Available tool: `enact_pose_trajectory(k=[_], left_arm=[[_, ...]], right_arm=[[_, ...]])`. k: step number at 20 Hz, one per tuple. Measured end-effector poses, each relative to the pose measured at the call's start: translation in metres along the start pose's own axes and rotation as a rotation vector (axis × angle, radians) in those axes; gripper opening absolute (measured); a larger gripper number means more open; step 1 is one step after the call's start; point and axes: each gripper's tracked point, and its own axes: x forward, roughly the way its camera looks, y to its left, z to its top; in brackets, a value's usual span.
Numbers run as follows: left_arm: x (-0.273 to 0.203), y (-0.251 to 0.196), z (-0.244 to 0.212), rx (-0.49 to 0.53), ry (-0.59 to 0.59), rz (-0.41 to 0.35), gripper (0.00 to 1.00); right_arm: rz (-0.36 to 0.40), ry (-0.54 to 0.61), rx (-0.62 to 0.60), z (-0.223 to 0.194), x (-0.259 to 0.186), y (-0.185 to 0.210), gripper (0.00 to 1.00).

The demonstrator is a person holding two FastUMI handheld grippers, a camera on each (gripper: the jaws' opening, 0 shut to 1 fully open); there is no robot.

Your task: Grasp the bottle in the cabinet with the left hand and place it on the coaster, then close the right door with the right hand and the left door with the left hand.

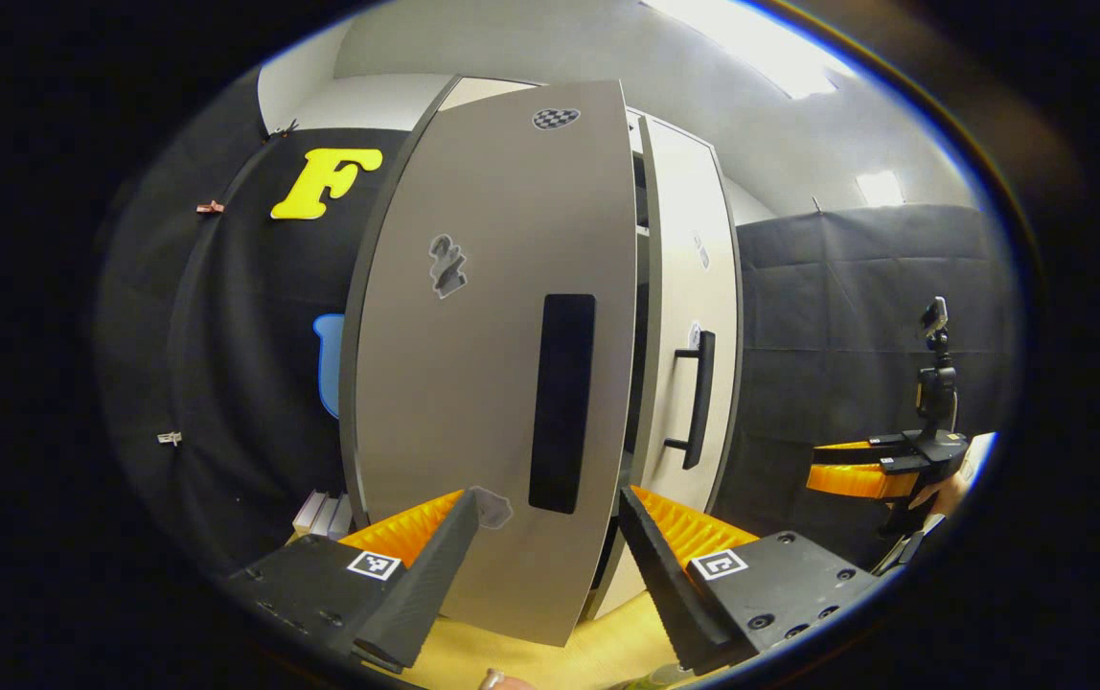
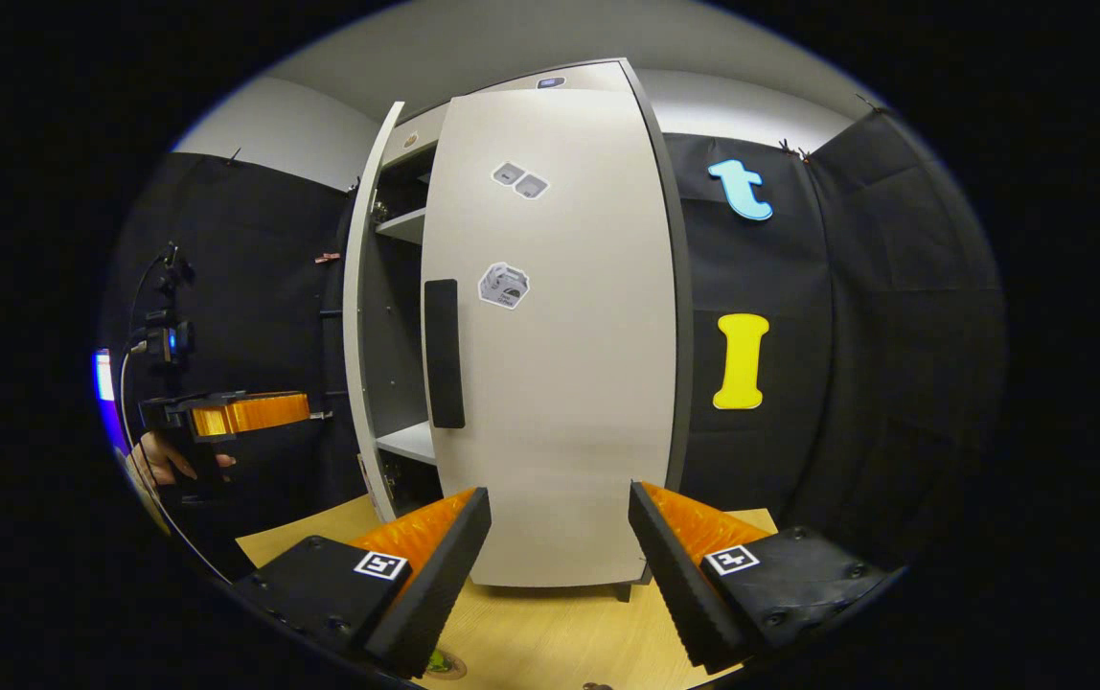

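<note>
Pale grey laminate covers the cabinet (image 2: 550,335), which stands on a light wooden table (image 2: 531,632). In the right gripper view its right door (image 2: 560,383) sits nearly flush, while the left door (image 2: 358,326) hangs ajar, with shelves visible behind it. In the left gripper view that left door (image 1: 492,364) swings close in front of the camera, with a dark rectangular handle (image 1: 561,402) on its face. The left gripper (image 1: 550,537) points level at the door, fingers spread wide, holding nothing. The right gripper (image 2: 560,546) likewise faces the right door, spread and empty. A hand (image 2: 162,460) grips the left tool's body. At the bottom table edge of the right gripper view a small round thing (image 2: 440,663) peeks out; whether it is the bottle or the coaster cannot be told.
</note>
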Motion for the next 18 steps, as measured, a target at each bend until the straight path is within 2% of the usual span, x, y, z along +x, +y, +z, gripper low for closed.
enact_pose_trajectory(k=[3, 4, 5, 6, 9, 10, 12, 14, 15, 18], left_arm=[[-0.005, 0.002, 0.001, 0.021, 0.005, 0.012, 0.95], [-0.008, 0.005, 0.002, 0.034, 0.008, 0.023, 0.91], [-0.011, 0.008, 0.001, 0.045, 0.012, 0.037, 0.98], [-0.014, 0.010, 0.001, 0.050, 0.015, 0.049, 0.94], [-0.019, 0.016, 0.004, 0.057, 0.007, 0.094, 0.95], [-0.020, 0.017, 0.006, 0.064, -0.001, 0.108, 0.92], [-0.023, 0.018, 0.007, 0.082, -0.002, 0.125, 0.95], [-0.029, 0.020, 0.009, 0.108, -0.002, 0.153, 0.92], [-0.034, 0.020, 0.009, 0.118, -0.002, 0.166, 0.95], [-0.038, 0.015, 0.009, 0.122, -0.002, 0.178, 0.95]], right_arm=[[0.005, -0.011, 0.002, 0.002, 0.001, 0.004, 0.96], [0.004, -0.014, 0.001, 0.004, 0.002, 0.008, 0.96], [0.003, -0.017, 0.000, 0.006, 0.002, 0.011, 0.96], [-0.003, -0.021, -0.004, 0.008, 0.000, 0.012, 0.96], [-0.033, -0.033, -0.015, 0.011, -0.008, 0.013, 0.97], [-0.029, -0.047, -0.005, 0.016, -0.010, 0.017, 0.96], [-0.026, -0.065, -0.006, 0.021, -0.012, 0.024, 0.96], [-0.056, -0.062, -0.035, 0.021, -0.016, 0.023, 0.96], [-0.076, -0.069, -0.042, 0.022, -0.016, 0.022, 0.96], [-0.132, -0.101, -0.053, 0.029, -0.024, 0.026, 0.96]])
